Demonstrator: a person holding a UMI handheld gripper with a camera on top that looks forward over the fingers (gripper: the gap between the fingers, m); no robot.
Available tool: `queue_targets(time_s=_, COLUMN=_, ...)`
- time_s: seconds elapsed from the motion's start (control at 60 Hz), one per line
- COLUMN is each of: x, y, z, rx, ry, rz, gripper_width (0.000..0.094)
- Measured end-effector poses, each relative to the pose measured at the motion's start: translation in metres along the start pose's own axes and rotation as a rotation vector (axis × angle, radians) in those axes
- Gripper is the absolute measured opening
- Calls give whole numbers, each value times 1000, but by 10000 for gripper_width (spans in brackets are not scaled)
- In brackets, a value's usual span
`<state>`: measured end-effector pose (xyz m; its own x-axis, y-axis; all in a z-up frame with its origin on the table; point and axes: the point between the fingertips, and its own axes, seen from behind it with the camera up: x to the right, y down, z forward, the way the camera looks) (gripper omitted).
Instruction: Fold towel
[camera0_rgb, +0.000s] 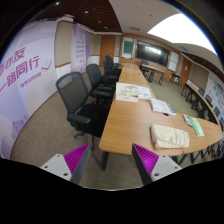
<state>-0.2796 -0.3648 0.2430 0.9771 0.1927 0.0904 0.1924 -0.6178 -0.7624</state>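
Ahead, folded towel (169, 137) on table (130, 122), beyond the wide-apart, empty gripper (109, 162).

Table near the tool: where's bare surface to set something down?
On the table, a bare patch lies between the towel and the near edge just ahead of the open tool; another between the towel and the papers. Crowded around the papers and beside the chairs.
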Motion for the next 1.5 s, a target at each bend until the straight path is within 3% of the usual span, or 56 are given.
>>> queue_targets(time_s=0.367, x=71, y=69, z=68, rx=-104, ry=53, rz=80, gripper_width=857)
queue_targets(time_s=0.65, x=215, y=68, z=190, rx=-47, ry=184, rz=105, gripper_width=861)
queue_targets(time_s=0.9, x=288, y=63, z=307, rx=-51, ry=167, rz=72, gripper_width=852)
queue_targets(time_s=0.967, x=289, y=65, z=326, rx=-63, ry=144, rz=61, gripper_width=787)
queue_targets(time_s=1.083, x=291, y=70, z=347, rx=-89, ry=117, rz=50, gripper_width=550)
queue_targets(time_s=1.25, x=298, y=64, z=353, rx=-71, ry=116, rz=-27, gripper_width=111)
queue_targets(time_s=1.3, x=297, y=63, z=353, rx=-72, ry=104, rz=-13, gripper_width=56)
queue_targets(time_s=1.383, x=286, y=55, z=349, rx=-76, ry=59, rz=33, gripper_width=41)
queue_targets(time_s=1.5, x=240, y=10, z=316, rx=-20, ry=-121, rz=146, gripper_width=39)
